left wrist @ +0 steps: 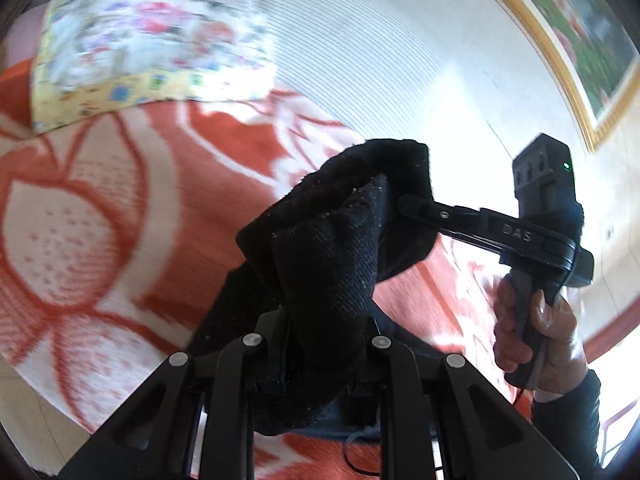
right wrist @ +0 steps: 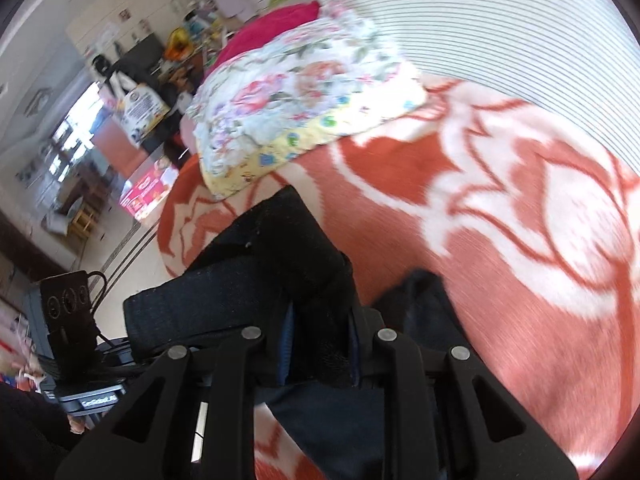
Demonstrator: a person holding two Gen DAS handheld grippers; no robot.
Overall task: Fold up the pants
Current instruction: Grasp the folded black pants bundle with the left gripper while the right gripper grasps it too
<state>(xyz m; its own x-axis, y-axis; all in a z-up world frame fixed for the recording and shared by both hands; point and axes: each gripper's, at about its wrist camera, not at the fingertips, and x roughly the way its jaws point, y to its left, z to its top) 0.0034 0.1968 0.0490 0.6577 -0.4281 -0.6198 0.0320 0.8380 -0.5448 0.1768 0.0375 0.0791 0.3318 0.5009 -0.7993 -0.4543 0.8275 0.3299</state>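
Note:
The black pants (left wrist: 332, 240) hang bunched above an orange and white blanket (left wrist: 100, 220). My left gripper (left wrist: 320, 344) is shut on a thick fold of them. My right gripper (left wrist: 404, 204) shows in the left wrist view at the right, its fingers reaching into the same cloth, held by a hand (left wrist: 536, 336). In the right wrist view the right gripper (right wrist: 320, 344) is shut on the pants (right wrist: 280, 264), which drape over its fingers. The left gripper's body (right wrist: 72, 320) shows at the lower left.
A folded floral quilt (left wrist: 152, 44) lies at the far end of the blanket, with a pink cloth (right wrist: 272, 28) behind it. A white striped sheet (left wrist: 360, 52) lies beyond. A framed picture (left wrist: 572, 28) hangs on the wall. Cluttered furniture (right wrist: 132, 92) stands across the room.

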